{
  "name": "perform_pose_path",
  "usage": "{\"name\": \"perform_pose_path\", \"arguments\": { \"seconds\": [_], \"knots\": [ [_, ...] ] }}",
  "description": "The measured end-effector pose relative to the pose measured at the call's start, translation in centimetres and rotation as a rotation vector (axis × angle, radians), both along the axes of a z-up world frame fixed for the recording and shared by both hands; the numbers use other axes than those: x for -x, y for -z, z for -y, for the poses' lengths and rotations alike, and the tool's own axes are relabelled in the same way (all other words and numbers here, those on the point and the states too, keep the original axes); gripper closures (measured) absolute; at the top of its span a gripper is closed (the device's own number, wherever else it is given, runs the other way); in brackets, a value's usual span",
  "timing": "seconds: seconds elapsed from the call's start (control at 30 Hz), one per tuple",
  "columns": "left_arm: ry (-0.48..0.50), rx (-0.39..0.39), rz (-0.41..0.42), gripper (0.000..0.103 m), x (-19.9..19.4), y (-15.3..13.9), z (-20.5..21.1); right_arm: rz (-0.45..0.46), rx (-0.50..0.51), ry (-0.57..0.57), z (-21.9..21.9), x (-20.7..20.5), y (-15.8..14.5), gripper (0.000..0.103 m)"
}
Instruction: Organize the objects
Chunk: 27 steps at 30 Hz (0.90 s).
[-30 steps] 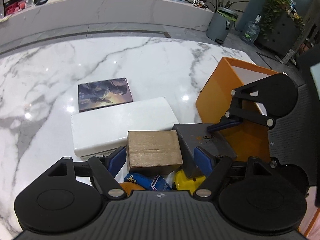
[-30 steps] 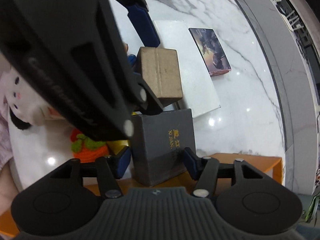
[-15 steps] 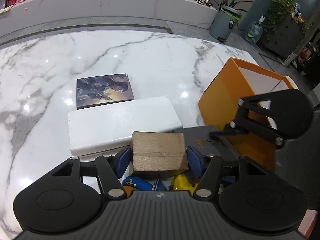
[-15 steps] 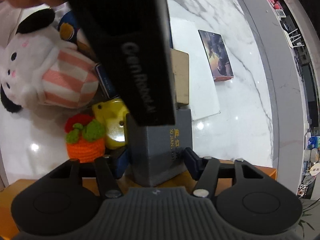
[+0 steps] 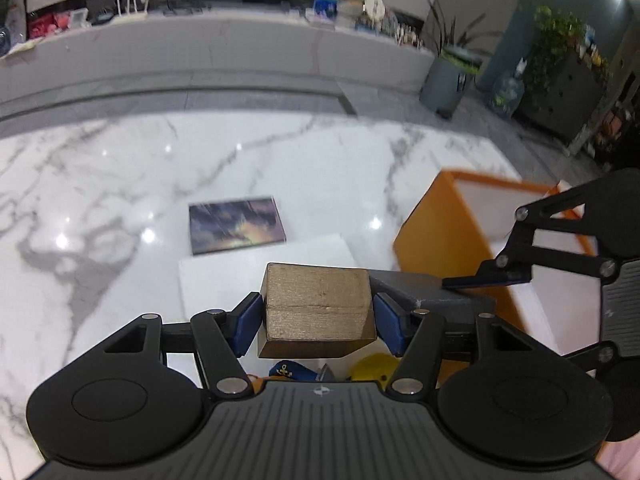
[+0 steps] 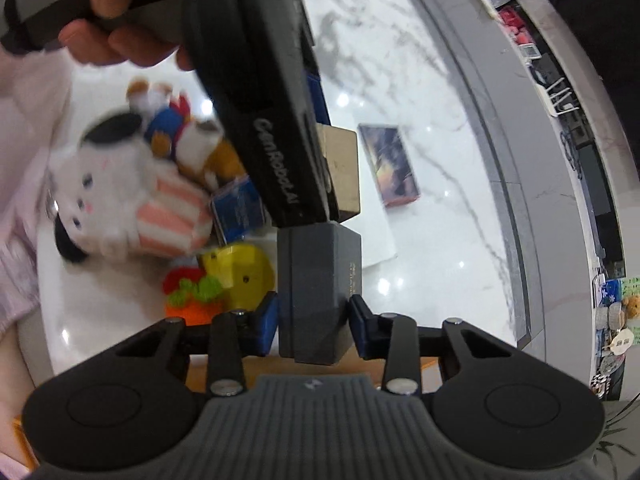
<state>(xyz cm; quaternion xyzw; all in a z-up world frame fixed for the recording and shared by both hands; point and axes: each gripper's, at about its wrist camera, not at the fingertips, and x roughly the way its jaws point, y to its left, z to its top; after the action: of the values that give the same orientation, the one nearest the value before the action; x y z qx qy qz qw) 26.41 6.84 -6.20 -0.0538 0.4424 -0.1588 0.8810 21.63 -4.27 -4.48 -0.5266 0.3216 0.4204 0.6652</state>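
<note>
Right now each tool holds a box. The left tool has its blue pads pressed on the two sides of the brown box, and the box hangs in the air above the small toys. The right tool has just been closing, and the dark grey box sits between its pads with both sides pinched. That box looks lifted too.

The orange bin stands on the white marble counter, off to the right of the brown box as the left camera sees it. Its open top faces up. The right tool is the nearer one; it hangs just by the bin's rim. I think the grey box should go in first, and the brown box has to travel right, past it.

The grey box is long, and its long side points away from the right tool.

A flat white box and a picture box lie on the counter behind. A plush toy, a yellow toy and a knitted orange wait near the person's hand.
</note>
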Motion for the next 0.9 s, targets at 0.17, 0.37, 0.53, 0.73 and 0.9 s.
{"name": "perform_pose_path", "arguments": {
  "seconds": [0.17,0.37,0.53,0.73,0.9],
  "knots": [
    [0.016,0.042,0.039,0.033,2.0,-3.2,0.0,0.104,0.004,-0.070,0.8,2.8,-2.4,0.064],
    [0.141,0.052,0.120,0.033,4.8,-7.4,3.7,0.154,0.012,-0.055,4.9,6.2,-6.9,0.064],
    [0.248,0.092,0.141,0.033,6.4,-8.4,7.6,0.143,0.055,-0.013,8.4,8.2,-7.1,0.064],
    [0.329,0.101,0.099,0.033,6.8,-7.5,11.8,0.009,0.073,0.108,14.3,9.4,-4.4,0.064],
    [0.364,0.092,0.075,0.033,6.3,-6.2,14.4,-0.132,-0.002,0.328,17.8,7.4,-2.7,0.063]
  ]
}}
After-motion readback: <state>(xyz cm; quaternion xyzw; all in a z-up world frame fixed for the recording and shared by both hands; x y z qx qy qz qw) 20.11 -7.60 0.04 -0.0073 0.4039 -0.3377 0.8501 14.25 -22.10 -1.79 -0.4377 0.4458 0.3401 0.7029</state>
